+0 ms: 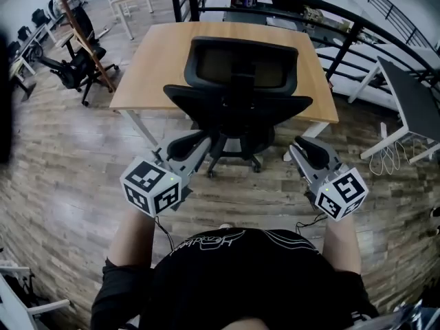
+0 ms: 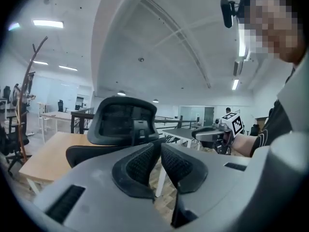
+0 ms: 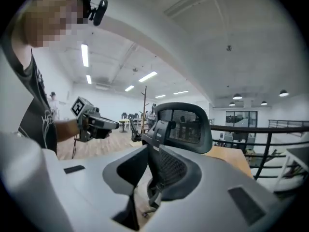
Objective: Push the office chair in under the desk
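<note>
A black mesh-backed office chair (image 1: 240, 108) stands at the near edge of the wooden desk (image 1: 158, 53), its back turned to me and its wheeled base on the floor below. I hold both grippers level in front of my chest, short of the chair and touching nothing. My left gripper (image 1: 201, 141) points at the chair's left side with its jaws together and nothing between them (image 2: 160, 146). My right gripper (image 1: 300, 146) points at the chair's right side, its jaws likewise together and empty (image 3: 147, 150). The headrest (image 2: 123, 120) (image 3: 186, 124) rises beyond each pair of jaws.
A wooden coat stand (image 1: 82, 33) and another black chair (image 1: 75, 71) are at the far left. A black railing (image 1: 357, 26) curves behind the desk. At the right stands a white-legged table (image 1: 412, 102) with cables (image 1: 388, 158) on the wood floor.
</note>
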A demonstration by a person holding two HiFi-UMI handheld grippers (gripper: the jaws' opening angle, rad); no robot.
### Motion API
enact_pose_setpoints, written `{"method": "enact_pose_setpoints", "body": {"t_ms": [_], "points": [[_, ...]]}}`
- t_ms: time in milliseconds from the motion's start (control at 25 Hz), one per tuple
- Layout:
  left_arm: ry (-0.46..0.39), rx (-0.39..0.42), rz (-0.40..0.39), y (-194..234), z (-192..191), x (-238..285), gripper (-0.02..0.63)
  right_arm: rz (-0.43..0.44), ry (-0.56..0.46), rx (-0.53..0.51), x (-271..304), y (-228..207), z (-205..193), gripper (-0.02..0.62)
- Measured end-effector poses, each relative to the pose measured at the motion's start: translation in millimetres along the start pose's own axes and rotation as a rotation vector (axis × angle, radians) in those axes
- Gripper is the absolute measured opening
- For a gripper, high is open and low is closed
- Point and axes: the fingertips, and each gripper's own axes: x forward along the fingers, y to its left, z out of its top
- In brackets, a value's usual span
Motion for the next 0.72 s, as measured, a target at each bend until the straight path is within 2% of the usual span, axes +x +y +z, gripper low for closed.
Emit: {"method": "enact_pose_setpoints", "body": {"t_ms": [120, 280, 480, 600, 720], "points": [[-0.015, -0.022, -0.032, -43.2, -3.4, -7.4, 0.041, 0.076, -0.033, 0.070, -22.2, 31.4, -0.3, 0.065], [-0.066, -0.166, -0.118, -100.5, -10.6, -19.5, 0.026, 0.131, -0.051, 0.114, -58.5, 71.4, -9.1, 0.054], [-0.081, -0.277, -0.146, -156.8, -23.8, -31.8, 0.013, 0.176, -0.089, 0.164, -106.9, 105.4, -12.5, 0.046], [-0.080, -0.290, -0.149, -191.7, -36.5, -43.6, 0.011, 0.191, -0.101, 0.198, -136.6, 124.3, -20.8, 0.044], [-0.073, -0.263, -0.129, -225.8, -51.6, -51.2, 0.011, 0.182, -0.096, 0.207, -164.9, 139.2, -34.4, 0.041]]}}
